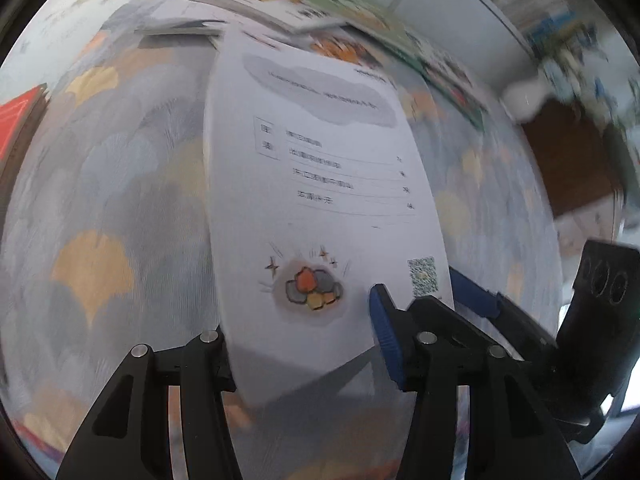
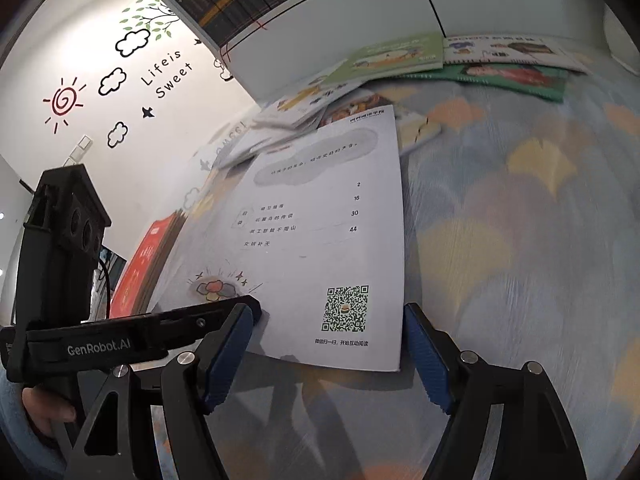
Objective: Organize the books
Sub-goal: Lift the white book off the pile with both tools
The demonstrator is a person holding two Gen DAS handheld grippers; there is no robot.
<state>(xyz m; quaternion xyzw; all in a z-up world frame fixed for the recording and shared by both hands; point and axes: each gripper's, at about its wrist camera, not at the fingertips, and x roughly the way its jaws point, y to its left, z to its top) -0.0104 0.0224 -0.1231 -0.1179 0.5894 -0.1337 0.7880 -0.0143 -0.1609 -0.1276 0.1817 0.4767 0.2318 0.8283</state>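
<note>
Pastel leaf-patterned cloth covered the tabletop [image 2: 520, 220] where your white booklet [image 2: 332, 232] lay, back cover up, beside a scattered pile of picture books [image 2: 400, 60]. Your left gripper [image 1: 296, 344] had its jaws closed on the booklet's near edge; your right gripper [image 2: 332, 356] held its jaws wide, just short of that edge.

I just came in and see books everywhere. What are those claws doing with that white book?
A person is tidying books with a claw in each hand. The left claw is clamped on the near edge of the white book, which looks lifted off the patterned cloth. The right claw is open, its fingers straddling the book's near corner without gripping. More books lie scattered near the shelf, and a red book sits to the left.
</note>
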